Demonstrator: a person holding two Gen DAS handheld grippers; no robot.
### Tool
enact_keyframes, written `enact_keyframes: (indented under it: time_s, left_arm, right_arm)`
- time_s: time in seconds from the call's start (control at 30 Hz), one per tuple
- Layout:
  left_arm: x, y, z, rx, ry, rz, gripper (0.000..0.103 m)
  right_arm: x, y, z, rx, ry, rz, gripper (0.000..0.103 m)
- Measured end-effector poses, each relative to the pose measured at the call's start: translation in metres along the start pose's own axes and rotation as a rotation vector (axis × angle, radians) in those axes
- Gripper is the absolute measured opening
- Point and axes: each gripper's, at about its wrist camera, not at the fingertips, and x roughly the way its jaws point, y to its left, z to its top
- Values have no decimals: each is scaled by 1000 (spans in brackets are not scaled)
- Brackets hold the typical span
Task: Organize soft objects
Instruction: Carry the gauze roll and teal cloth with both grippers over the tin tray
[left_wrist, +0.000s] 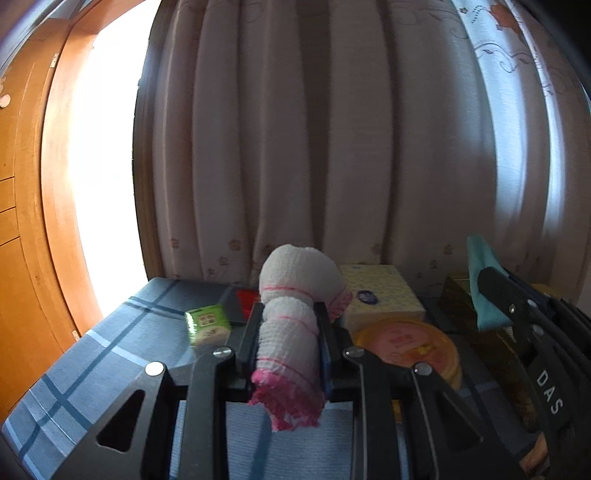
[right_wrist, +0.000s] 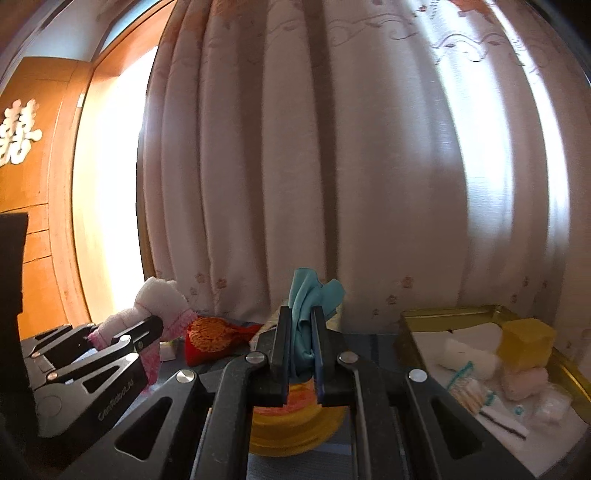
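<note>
My left gripper (left_wrist: 288, 314) is shut on a rolled white knit cloth with pink trim (left_wrist: 291, 325), lifted above the blue plaid tabletop (left_wrist: 110, 343). That same cloth (right_wrist: 155, 306) and left gripper (right_wrist: 147, 328) show at the left of the right wrist view. My right gripper (right_wrist: 300, 317) is shut on a bunched teal cloth (right_wrist: 310, 295), whose top sticks up past the fingers. In the left wrist view the teal cloth (left_wrist: 484, 288) and the right gripper (left_wrist: 491, 284) appear at the right edge.
A gold tin tray (right_wrist: 454, 314) at the right holds a yellow sponge (right_wrist: 524, 343), a pink soft item, white cloth and cotton swabs. A round yellow tin (left_wrist: 410, 343), yellow tissue box (left_wrist: 380, 291), green packet (left_wrist: 208, 323) and red pouch (right_wrist: 218, 339) stand before the curtain.
</note>
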Motion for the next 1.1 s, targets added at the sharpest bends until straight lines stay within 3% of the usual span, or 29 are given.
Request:
enact_keyframes:
  time_s: [0.53, 1.1]
  left_arm:
    - [-6, -59, -7, 28, 14, -132, 24]
    - [-12, -156, 6, 76, 15, -366, 24]
  right_arm:
    - [-23, -52, -5, 83, -22, -49, 11]
    - [-57, -172, 10, 114, -37, -249, 11]
